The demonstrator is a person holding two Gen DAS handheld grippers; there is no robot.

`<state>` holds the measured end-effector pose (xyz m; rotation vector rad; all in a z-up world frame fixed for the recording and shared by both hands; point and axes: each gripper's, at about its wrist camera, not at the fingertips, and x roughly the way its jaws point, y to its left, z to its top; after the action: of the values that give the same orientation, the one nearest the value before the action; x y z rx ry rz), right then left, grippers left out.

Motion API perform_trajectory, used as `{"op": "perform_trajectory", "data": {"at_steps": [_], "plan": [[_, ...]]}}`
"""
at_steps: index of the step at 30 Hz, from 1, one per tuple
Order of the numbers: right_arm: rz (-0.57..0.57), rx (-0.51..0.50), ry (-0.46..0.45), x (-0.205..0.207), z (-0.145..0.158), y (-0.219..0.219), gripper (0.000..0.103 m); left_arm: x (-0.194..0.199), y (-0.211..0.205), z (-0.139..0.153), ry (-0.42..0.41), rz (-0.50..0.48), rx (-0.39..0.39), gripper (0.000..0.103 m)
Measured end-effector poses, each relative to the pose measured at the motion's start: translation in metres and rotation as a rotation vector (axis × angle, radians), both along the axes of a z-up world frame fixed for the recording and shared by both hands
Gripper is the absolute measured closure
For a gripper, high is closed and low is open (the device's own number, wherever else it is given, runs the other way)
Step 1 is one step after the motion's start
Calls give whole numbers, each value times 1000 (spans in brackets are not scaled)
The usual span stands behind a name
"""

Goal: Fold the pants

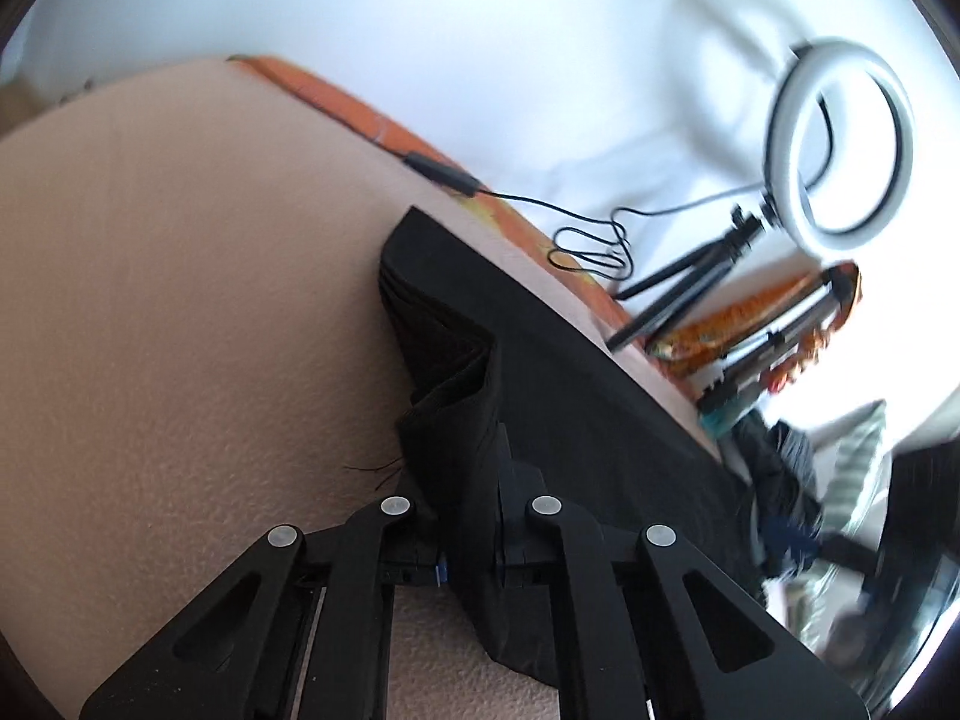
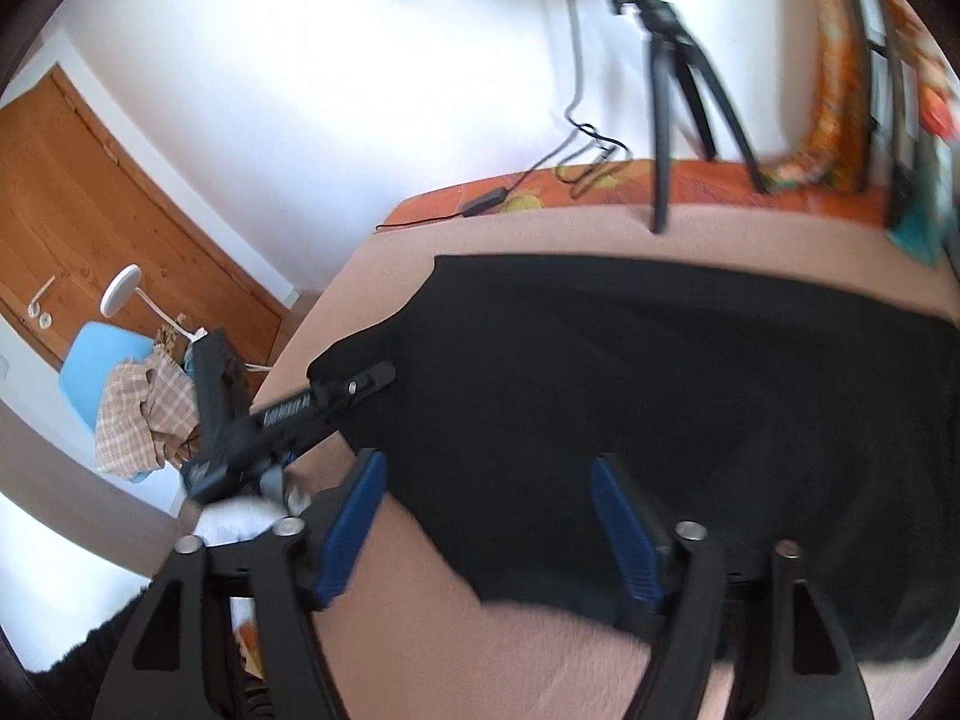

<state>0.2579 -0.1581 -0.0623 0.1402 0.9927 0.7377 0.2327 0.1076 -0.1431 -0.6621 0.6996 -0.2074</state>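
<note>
Slippage is the main risk here. The left hand-held gripper (image 1: 474, 516) is clamped on a bunched corner of the black pants (image 1: 540, 360) near the left edge of the worktop (image 1: 180, 300). In the left wrist view the fabric is seen pinched between its closed jaws, with several stacked layers fanned out just ahead of them. If only the top layers are caught, the lower ones could be left behind when the corner is lifted, and the fold would come out skewed.

The right hand-held gripper (image 2: 486, 516) stands wide open over the near edge of the pants (image 2: 660, 390) with nothing held — its blue pads (image 2: 354, 522) straddle the cloth's edge but are not pressed on it. With that side free, a pull from the left alone could drag the whole garment across the worktop (image 2: 540, 660) rather than fold it.

The pants are spread flat over the middle of the worktop, their far edge close to the tripod (image 2: 666, 120) and the cable (image 2: 540, 174) at the back edge. A wide sweep could push cloth into the tripod legs and tip the ring light (image 1: 840, 138) — the legs appear to stand right at the border.
</note>
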Motion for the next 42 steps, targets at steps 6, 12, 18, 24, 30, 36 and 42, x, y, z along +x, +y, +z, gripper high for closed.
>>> {"op": "perform_trajectory", "data": {"at_steps": [6, 12, 18, 24, 30, 36, 42], "plan": [[106, -51, 92, 80, 9, 86, 23, 2, -11, 2, -12, -30, 36, 96], [213, -210, 128, 126, -8, 185, 24, 0, -20, 11, -45, -76, 94, 96], [226, -345, 142, 142, -44, 230, 32, -1, -22, 11, -45, -94, 103, 96], [209, -433, 118, 149, -62, 239, 52, -3, -25, 12, -45, -107, 114, 97], [180, -418, 82, 151, -52, 218, 100, 0, -35, 19, -58, -118, 105, 97], [101, -325, 33, 149, -25, 167, 101, -7, -47, 33, -98, -162, 90, 97], [15, -261, -7, 143, 2, 106, 101, -13, -73, 46, -136, -235, 68, 97]]}}
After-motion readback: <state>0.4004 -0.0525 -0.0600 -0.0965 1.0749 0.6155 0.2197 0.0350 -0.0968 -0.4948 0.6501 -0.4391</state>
